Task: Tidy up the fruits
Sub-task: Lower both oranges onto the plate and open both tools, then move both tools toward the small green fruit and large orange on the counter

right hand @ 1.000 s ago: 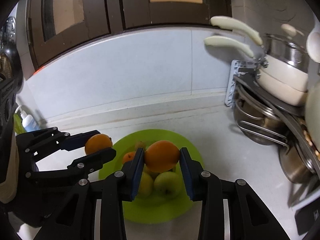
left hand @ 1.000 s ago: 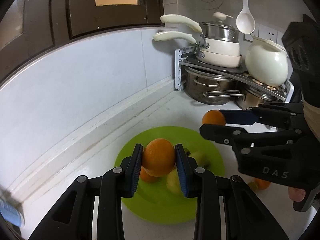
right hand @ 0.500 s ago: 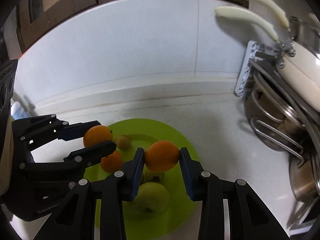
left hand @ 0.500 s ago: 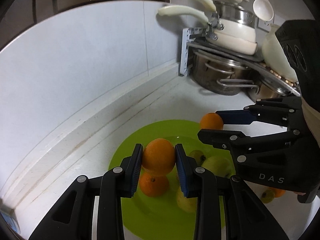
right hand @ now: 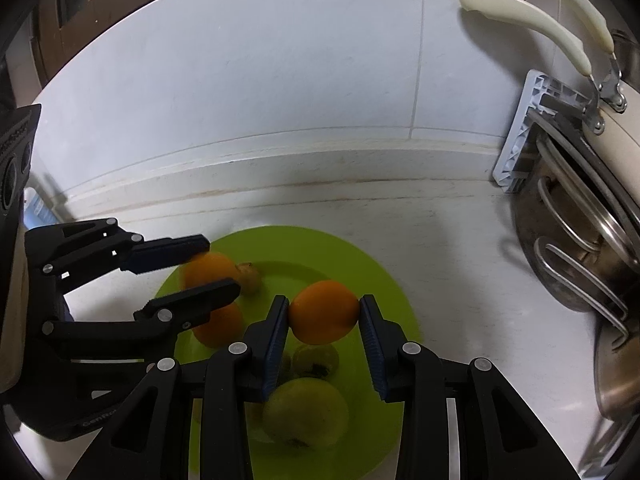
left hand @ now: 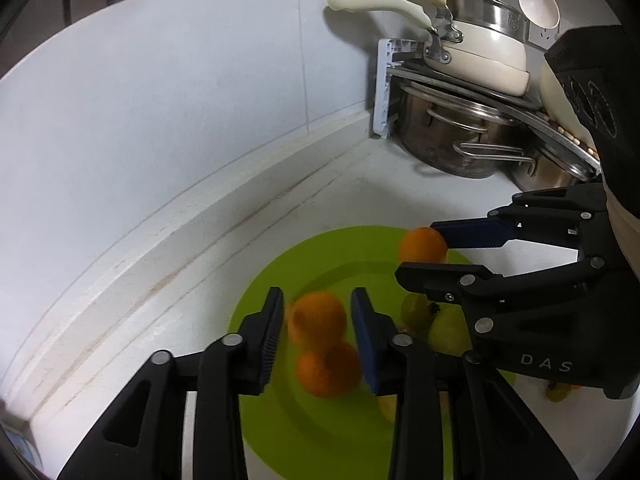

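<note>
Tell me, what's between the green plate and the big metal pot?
Nothing but bare white counter lies between the green plate and the metal pot. The right wrist view shows it best.

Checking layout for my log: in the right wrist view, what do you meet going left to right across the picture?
Black left gripper around a blurred orange → round lime-green plate → right gripper clamping a second orange → grey plastic rack bracket → stacked steel pots.
</note>
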A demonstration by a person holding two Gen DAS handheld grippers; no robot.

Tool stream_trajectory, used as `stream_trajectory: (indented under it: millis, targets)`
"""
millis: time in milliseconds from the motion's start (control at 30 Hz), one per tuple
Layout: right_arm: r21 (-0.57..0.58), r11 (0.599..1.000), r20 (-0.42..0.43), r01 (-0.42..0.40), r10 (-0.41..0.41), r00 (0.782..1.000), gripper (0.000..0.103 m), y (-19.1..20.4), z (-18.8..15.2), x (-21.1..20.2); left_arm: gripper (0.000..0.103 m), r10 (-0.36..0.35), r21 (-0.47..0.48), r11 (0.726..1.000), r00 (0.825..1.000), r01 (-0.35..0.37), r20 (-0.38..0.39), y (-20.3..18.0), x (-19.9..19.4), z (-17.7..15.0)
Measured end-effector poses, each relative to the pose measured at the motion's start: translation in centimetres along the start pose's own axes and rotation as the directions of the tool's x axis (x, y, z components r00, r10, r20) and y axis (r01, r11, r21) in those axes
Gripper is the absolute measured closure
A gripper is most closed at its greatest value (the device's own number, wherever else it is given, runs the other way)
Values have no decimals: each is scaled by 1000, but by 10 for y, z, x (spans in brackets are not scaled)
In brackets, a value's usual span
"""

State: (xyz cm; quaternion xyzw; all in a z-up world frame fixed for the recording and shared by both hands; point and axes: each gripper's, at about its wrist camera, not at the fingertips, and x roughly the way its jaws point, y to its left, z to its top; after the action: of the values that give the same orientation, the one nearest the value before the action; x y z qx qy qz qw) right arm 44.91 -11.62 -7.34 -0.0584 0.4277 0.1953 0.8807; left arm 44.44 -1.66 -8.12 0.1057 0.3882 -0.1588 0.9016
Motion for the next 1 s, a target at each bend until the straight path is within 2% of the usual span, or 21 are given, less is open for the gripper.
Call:
stream_trajectory:
  millis: [67, 267, 333, 467, 867, 1000]
  targets:
    - [2, 1000, -1, -1, 1, 1000, 66, -2, 1, 3, 57, 9, -9, 1000, 1000, -9, 6, 3, -3, -2]
    - [-6, 1000, -5, -4, 4, 1000, 65, 1, 2, 7, 53, 58, -41, 998, 998, -57, 14, 13, -14, -12]
    - [-6, 1000, -1, -3, 3, 1000, 61, 5, 1, 4, 51, 63, -48, 997, 998, -62, 20, 16, -19, -15]
    - [-14, 1000, 16, 7, -7, 1000, 60, 8, -1, -3, 48, 82, -45, 996, 996, -81, 39, 17, -32, -20]
    - [15, 999, 117, 45, -47, 992, 59, 22, -22, -61, 38, 75, -68, 995, 991, -68, 110, 6, -84, -27]
    - [20, 996, 168, 83, -85, 982, 54, 26, -31, -83, 34, 68, -64, 996, 988, -59, 135, -2, -101, -29]
